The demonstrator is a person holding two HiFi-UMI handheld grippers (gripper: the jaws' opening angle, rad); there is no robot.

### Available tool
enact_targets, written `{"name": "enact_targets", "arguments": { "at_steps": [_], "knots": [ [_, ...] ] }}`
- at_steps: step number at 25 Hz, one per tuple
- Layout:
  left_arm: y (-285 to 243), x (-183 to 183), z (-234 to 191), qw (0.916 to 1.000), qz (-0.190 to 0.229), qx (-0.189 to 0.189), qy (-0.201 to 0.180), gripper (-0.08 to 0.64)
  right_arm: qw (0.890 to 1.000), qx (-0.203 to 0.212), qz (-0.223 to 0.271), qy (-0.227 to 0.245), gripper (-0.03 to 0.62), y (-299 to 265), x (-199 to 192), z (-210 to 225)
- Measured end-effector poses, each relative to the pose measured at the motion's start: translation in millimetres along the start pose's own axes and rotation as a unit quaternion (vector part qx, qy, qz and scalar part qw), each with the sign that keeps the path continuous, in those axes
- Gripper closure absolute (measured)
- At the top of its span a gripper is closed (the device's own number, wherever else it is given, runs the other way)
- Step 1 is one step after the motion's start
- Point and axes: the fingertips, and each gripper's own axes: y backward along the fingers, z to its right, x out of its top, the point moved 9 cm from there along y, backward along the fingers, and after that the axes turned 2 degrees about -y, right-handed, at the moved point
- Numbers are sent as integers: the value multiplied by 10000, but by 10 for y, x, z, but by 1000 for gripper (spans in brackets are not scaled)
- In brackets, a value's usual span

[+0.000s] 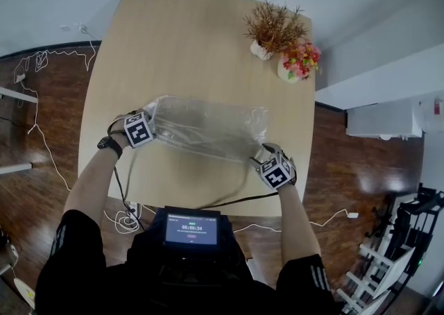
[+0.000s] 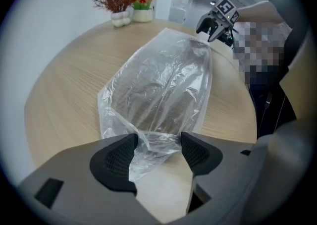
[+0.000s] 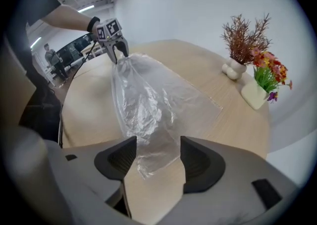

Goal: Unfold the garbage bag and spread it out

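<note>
Crinkled, translucent plastic garbage bag

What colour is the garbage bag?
Transparent, colourless garbage bag; best in the left gripper view.

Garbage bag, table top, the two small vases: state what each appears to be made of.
Garbage bag: thin clear plastic film, glossy. The wood shows through it, and it crinkles with bright highlights.
Table top: pale wood or wood-look laminate, matte, with fine straight grain lines.
Twig vase and flower vase: likely glazed ceramic, white and smooth, though plastic is possible.
</note>
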Motion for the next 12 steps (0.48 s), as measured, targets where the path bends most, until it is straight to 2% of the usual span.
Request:
{"name": "enact_targets", "arguments": {
  "at_steps": [4, 8, 12],
  "knots": [
    [75, 7, 11, 9996, -70, 250, -145, 256, 9984, -243, 451, -226, 282, 153, 79, 44],
    [154, 46, 53, 9993, 221, 258, -169, 256, 9963, -347, 676, -413, 282, 246, 126, 44],
    [469, 131, 124, 9963, 679, 510, -139, 258, 9937, -464, 923, -439, 281, 351, 184, -37]
  ]
}}
